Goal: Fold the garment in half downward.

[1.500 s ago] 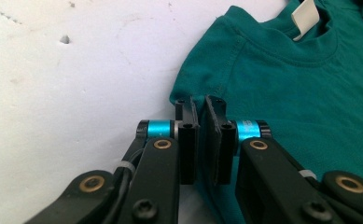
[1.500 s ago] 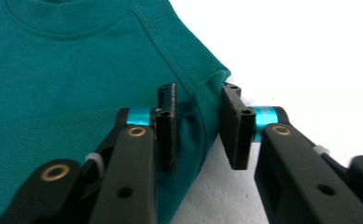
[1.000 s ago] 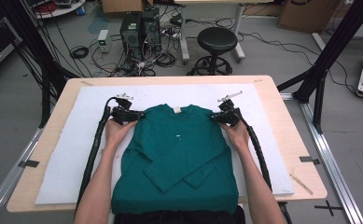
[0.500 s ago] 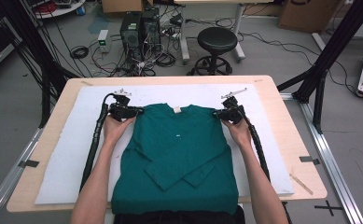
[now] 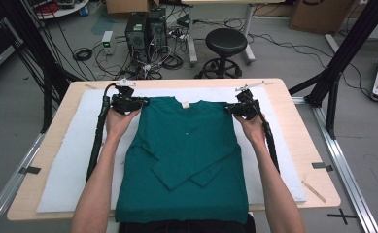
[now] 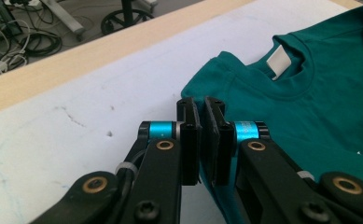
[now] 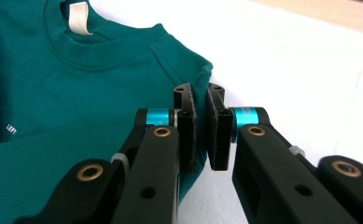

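Teal cloth is sitting between both pairs of jaws: the left gripper [image 6: 201,135] is pinching the sweatshirt [image 5: 186,155] at one shoulder corner, and the right gripper [image 7: 201,133] is pinching the other shoulder, pads pressing tight on the fabric. The sweatshirt is lying flat on the white mat [image 5: 65,165], collar and its pale label [image 6: 280,61] facing the far edge, sleeves folded across the front. Compared with a second ago, both hands are sitting farther up the wooden table [image 5: 293,111] — the garment's shoulders are lying closer to the far edge, and the hem is hanging over the near edge.
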### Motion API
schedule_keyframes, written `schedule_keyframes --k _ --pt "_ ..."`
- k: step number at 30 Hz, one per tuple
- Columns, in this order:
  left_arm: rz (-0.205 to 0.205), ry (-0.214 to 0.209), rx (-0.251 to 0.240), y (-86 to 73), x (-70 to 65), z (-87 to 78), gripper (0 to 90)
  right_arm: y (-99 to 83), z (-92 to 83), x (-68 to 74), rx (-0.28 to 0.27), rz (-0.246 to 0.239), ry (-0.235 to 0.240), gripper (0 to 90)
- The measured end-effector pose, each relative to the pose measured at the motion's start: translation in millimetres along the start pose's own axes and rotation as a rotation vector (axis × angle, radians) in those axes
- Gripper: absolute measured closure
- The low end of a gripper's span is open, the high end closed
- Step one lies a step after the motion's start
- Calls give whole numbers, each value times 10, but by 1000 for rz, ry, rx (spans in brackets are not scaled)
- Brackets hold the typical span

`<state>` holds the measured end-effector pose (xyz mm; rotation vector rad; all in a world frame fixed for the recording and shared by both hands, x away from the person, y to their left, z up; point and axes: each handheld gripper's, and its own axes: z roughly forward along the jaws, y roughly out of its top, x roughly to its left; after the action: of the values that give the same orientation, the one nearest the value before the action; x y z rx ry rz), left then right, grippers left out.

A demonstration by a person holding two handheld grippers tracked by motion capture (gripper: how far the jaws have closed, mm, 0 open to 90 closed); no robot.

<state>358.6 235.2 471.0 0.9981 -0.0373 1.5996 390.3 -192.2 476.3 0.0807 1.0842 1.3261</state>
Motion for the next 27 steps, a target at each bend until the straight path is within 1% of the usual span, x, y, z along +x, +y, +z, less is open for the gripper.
schedule_keyframes --k 1,3,6,8,9,12,14,16,18,20,23,26,27 --pt "-5 2 -7 22 10 -14 851 21 -11 2 -14 0 -3 852" --pt "-18 5 -17 70 28 -42 851 66 -32 -8 -26 12 0 852" --pt "-13 19 -25 149 37 -80 851 130 -68 -20 -46 23 -1 852" --pt "-7 27 -44 195 34 -109 851 186 -100 -21 -52 18 -1 851" --pt "-3 32 -59 208 29 -128 851 208 -120 -14 -69 12 -4 851" --pt "-13 36 -82 225 41 -167 851 269 -172 2 -84 0 -12 852" --pt "-17 41 -89 232 48 -189 851 293 -200 7 -90 0 -15 851" --pt "-19 39 -106 243 52 -213 851 307 -221 5 -98 2 -14 851" --pt "-14 33 -122 260 52 -242 851 315 -236 5 -107 1 -17 851" --pt "-10 38 -125 283 45 -262 851 331 -252 6 -104 4 -15 851" --pt "4 38 -140 321 29 -299 851 367 -284 23 -119 -5 -18 851" --pt "9 38 -156 349 28 -336 850 384 -314 47 -135 -23 -27 851" --pt "9 36 -160 358 29 -349 850 384 -320 49 -136 -21 -29 851"
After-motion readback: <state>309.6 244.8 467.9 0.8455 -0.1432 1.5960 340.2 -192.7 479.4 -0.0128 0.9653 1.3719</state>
